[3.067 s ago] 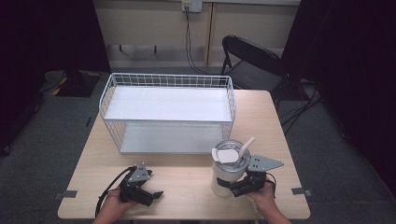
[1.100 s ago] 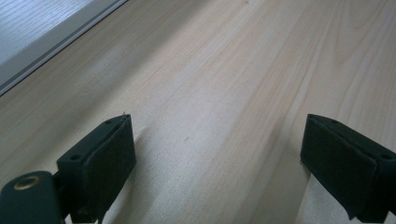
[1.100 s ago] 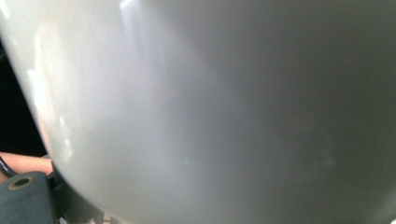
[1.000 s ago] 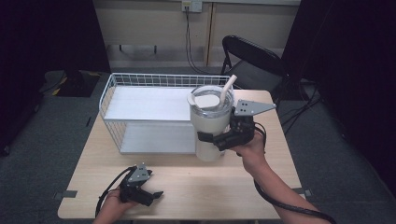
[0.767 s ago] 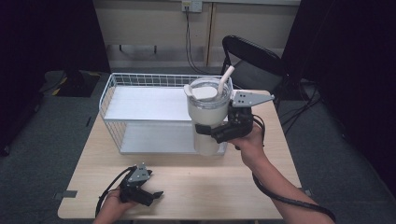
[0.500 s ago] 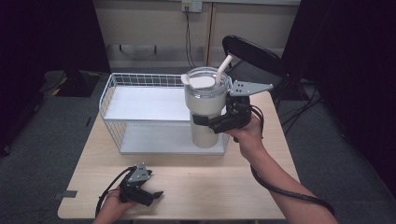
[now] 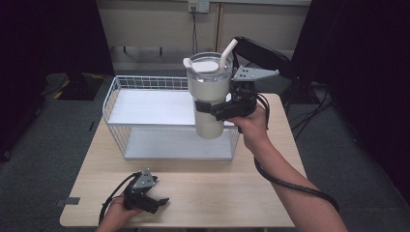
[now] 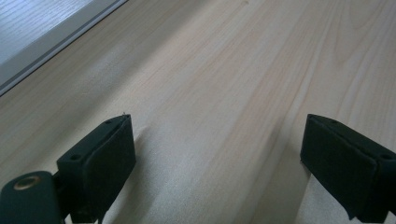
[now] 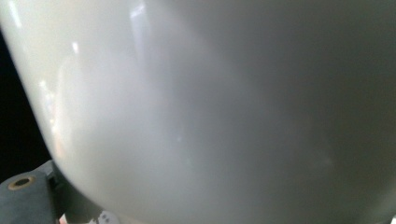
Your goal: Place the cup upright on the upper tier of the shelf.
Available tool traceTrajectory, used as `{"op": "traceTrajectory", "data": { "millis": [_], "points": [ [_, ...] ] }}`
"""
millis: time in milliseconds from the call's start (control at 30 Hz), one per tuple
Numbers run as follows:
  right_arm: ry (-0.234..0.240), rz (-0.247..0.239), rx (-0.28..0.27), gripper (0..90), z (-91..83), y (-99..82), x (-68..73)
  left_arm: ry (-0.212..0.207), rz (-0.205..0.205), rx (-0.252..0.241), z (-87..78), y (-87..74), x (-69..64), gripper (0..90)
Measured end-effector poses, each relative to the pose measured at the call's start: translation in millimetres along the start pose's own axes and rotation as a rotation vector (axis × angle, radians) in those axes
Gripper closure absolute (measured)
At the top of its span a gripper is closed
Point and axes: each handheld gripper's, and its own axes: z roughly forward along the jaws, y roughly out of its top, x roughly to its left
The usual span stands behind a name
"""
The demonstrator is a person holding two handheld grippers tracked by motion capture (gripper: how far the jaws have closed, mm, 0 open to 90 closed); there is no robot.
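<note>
Our right gripper [image 7: 212, 110] has its fingers pinched around the waist of the cream tumbler [image 7: 210, 96], which now hangs upright in the air at centre frame, over the near right edge of the white wire basket [image 7: 145, 82]. Three seconds ago the tumbler stood on the worktop [image 7: 232, 188] at lower right; since then we have lifted it and swung it up and toward the basket, and in the last half second it has drifted only slightly, so we judge the carry nearly done and the lowering onto a basket shelf still ahead. Our left gripper [image 7: 153, 202] rests at lower left, unmoved throughout, its fingers [image 8: 100, 161] spread wide over bare wood. In the right gripper view the tumbler's pale wall [image 9: 210, 102] sits so close that the grip itself is hidden; the tumbler's base blocks the basket rim behind it, so we cannot tell which shelf lies beneath it.
</note>
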Motion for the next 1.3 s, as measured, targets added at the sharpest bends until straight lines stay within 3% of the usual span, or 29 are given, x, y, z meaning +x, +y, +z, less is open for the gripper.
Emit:
{"op": "traceTrajectory", "data": {
  "millis": [333, 667, 900, 1300],
  "points": [
    [-0.049, 0.005, -0.015, 7.5, 8.8, 15.9, -13.9, -0.001, -0.003, 0.000, 0.1, -0.1, -0.2, 9.5],
    [-0.111, 0.024, -0.028, 7.4, 19.9, 16.2, -32.5, 0.000, 0.000, 0.000, 0.0, 0.0, 0.0, 9.5],
    [-0.147, 0.012, -0.029, 7.4, 27.0, 20.0, -42.1, 0.000, 0.000, 0.000, 0.0, 0.0, 0.0, 9.5],
    [-0.197, 0.012, -0.037, 7.4, 35.8, 17.1, -51.8, 0.002, 0.000, -0.002, 0.2, -0.1, 0.0, 9.5]
  ]
}}
